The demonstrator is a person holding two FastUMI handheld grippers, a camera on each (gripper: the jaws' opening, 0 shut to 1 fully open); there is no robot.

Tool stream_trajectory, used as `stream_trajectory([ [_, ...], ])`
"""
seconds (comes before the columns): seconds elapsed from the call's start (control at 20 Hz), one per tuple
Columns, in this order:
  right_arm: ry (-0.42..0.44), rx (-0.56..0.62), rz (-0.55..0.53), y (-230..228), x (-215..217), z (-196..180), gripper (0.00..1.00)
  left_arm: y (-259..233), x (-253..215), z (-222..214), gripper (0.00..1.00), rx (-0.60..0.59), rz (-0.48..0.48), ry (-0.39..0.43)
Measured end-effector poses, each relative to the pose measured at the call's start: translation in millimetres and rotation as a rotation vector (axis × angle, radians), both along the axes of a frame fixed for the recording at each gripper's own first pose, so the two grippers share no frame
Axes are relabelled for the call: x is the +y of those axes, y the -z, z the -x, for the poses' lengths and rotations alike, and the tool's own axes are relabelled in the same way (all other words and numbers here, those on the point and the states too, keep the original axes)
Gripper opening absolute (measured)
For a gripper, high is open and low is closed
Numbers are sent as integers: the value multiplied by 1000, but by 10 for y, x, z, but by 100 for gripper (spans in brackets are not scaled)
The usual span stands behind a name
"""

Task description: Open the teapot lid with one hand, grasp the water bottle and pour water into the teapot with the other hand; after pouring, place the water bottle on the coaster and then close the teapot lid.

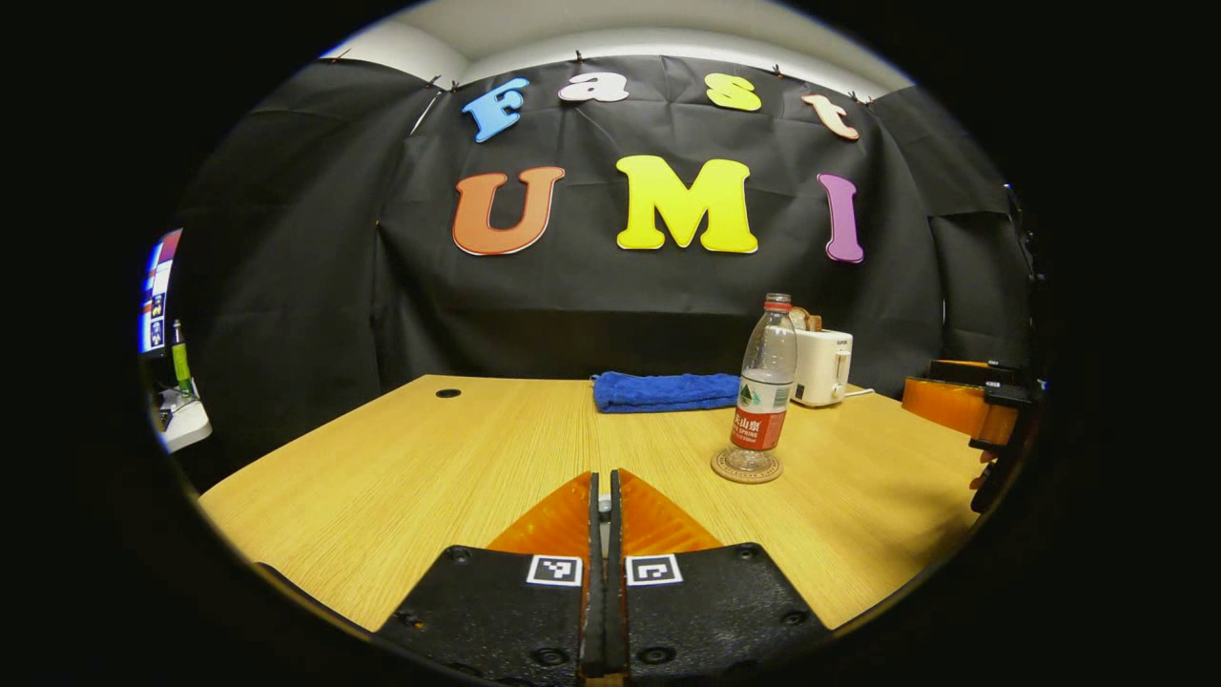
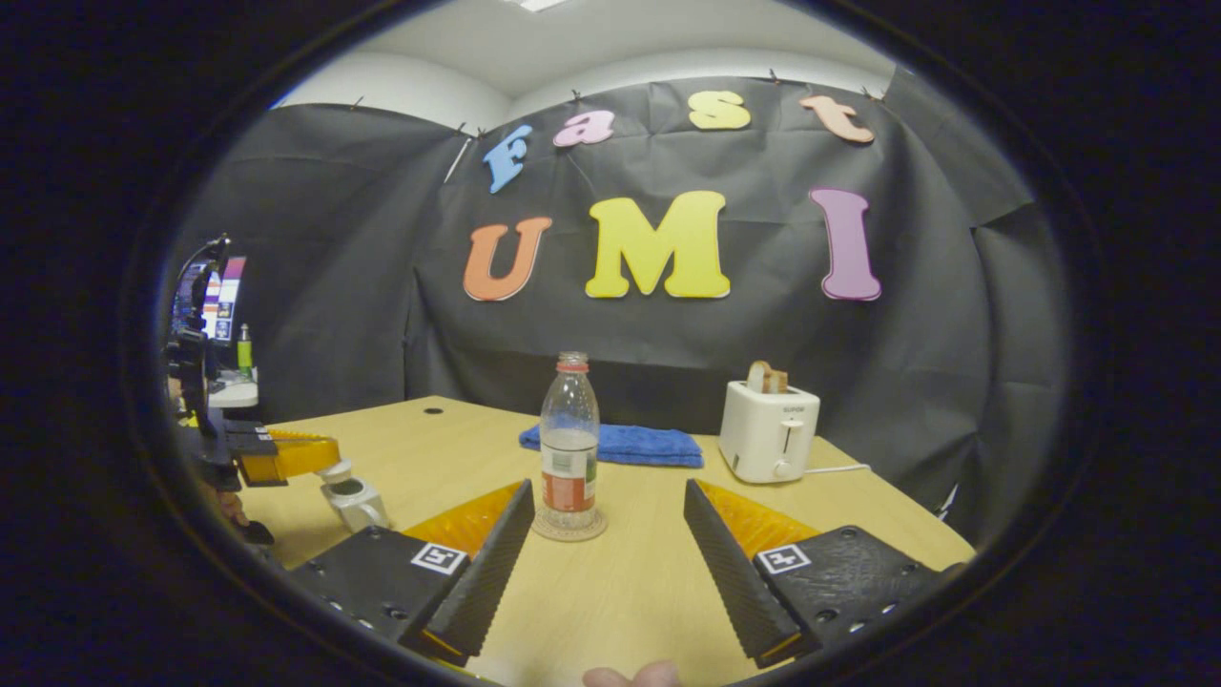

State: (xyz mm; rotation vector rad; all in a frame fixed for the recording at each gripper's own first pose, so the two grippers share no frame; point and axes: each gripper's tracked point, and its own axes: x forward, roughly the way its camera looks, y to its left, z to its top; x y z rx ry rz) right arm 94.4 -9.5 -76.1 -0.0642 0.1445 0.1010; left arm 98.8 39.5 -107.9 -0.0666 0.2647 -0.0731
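Observation:
A clear water bottle (image 1: 765, 382) (image 2: 569, 444) with a red cap and label stands upright on a round coaster (image 1: 746, 467) (image 2: 569, 526); it is partly filled. My right gripper (image 2: 609, 489) is open, its fingers spread wide just short of the bottle and touching nothing. It also shows at the right edge of the left gripper view as the right gripper (image 1: 959, 405). A small white teapot (image 2: 358, 506) sits at the table's left with its mouth uncovered. My left gripper (image 1: 603, 477) (image 2: 329, 456) is shut on the teapot lid (image 2: 334, 470) and holds it just above the pot.
A folded blue towel (image 1: 665, 391) (image 2: 615, 445) lies at the back of the wooden table (image 1: 458, 458). A white toaster (image 1: 822, 366) (image 2: 768, 431) with toast in it stands at the back right. A monitor and a stand (image 2: 205, 315) stand off the table's left.

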Motion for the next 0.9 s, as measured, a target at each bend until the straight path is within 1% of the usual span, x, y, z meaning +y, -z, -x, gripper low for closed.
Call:
stream_trajectory([
  [0.15,33,26,-31,84,-164,40,94,32,-12,-29,3,4,-5,0],
  [0.35,58,36,-28,139,-269,30,94,79,-63,-46,3,14,1,5],
  [0.75,43,26,-6,148,-209,56,95,142,-43,4,3,26,-17,-4],
  [0.9,37,21,-4,145,-208,54,94,184,-48,2,3,43,-10,-10],
])
